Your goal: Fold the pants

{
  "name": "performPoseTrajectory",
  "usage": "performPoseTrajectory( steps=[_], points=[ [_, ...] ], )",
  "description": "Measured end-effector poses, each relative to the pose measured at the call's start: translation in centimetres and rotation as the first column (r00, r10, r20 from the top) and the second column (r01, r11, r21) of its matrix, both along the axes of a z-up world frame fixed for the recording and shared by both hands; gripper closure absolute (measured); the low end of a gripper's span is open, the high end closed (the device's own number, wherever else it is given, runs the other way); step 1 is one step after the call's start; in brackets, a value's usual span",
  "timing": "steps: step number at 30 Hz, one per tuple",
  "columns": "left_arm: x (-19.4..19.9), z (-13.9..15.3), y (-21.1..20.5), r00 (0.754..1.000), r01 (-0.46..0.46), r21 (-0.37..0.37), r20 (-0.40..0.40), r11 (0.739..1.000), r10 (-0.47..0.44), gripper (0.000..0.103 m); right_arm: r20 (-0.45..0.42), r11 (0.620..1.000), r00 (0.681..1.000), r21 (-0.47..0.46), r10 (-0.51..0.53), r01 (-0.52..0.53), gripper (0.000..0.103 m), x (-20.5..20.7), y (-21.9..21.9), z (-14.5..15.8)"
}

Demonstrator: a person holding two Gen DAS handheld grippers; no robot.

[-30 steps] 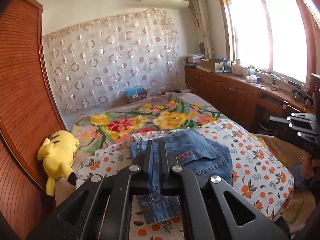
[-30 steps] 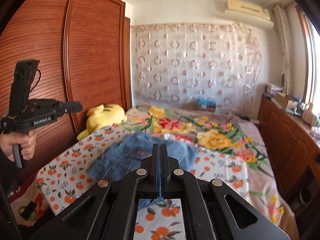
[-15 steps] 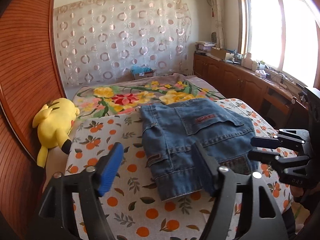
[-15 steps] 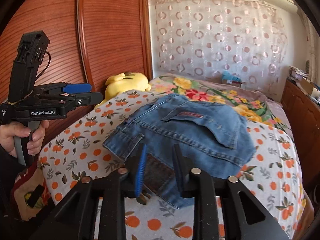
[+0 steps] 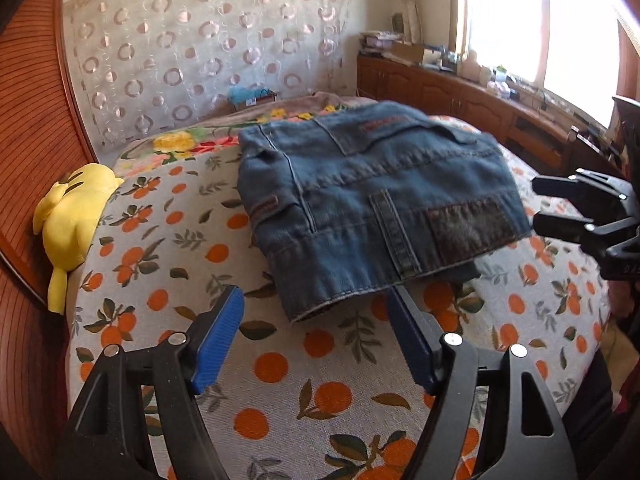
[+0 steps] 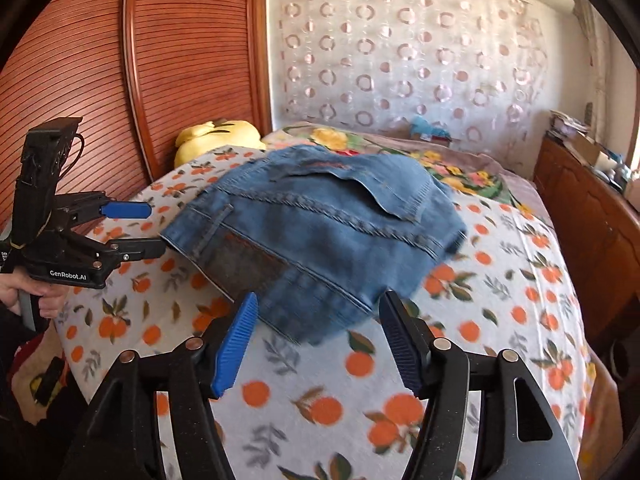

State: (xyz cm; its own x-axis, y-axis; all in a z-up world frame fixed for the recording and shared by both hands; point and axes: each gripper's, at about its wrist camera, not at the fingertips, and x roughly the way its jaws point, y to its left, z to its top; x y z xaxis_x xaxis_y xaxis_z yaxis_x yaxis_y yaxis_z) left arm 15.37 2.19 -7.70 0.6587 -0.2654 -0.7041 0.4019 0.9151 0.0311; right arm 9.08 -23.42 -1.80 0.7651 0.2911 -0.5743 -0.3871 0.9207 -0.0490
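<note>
One pair of denim pants (image 5: 372, 200) lies folded into a compact bundle on the bed's orange-print blanket (image 5: 168, 248), near the middle, waistband toward the near edge. Two hand-held grippers hover at that near edge. The left hand-held gripper (image 5: 316, 336) is released, its jaws apart with only the hem of the pants just beyond the blue pads (image 5: 218, 340). The right hand-held gripper (image 6: 316, 332) has just been opening and grasps nothing, the bundle's near corner lying just beyond its tips. One yellow plush toy (image 5: 68, 216) rests at the far left against the wooden wardrobe (image 6: 180, 60).
</note>
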Motion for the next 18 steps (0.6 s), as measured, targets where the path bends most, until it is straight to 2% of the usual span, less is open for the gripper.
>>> performPoseTrajectory(
  steps=[2, 6, 8, 11, 18],
  points=[
    [0.5, -0.4, -0.2, 1.000, -0.009, 0.013, -0.015, 1.000, 0.009, 0.040, -0.016, 1.000, 1.000, -0.003, -0.015, 0.015, 0.035, -0.8, -0.7, -0.9],
    [1.4, -0.6, -0.3, 0.999, -0.007, -0.005, -0.039, 1.000, 0.007, 0.059, -0.049, 1.000, 0.998, -0.004, -0.029, 0.029, 0.034, -0.6, -0.9, -1.8],
    [1.6, -0.4, -0.3, 0.999, -0.011, -0.010, -0.040, 1.000, 0.011, 0.081, -0.064, 0.999, 0.997, -0.014, -0.032, 0.031, 0.034, -0.6, -0.9, -2.1],
    [1.5, 0.5, -0.6, 1.000, -0.011, -0.021, -0.024, 1.000, 0.011, 0.093, -0.077, 0.999, 0.996, -0.022, -0.034, 0.032, 0.034, 0.1, -0.1, -2.1],
    [1.4, 4.5, -0.4, 0.998, -0.028, -0.055, 0.053, 0.998, 0.031, 0.097, -0.138, 1.000, 0.990, 0.022, -0.013, 0.016, 0.034, 2.1, 0.6, -1.9]
  ],
)
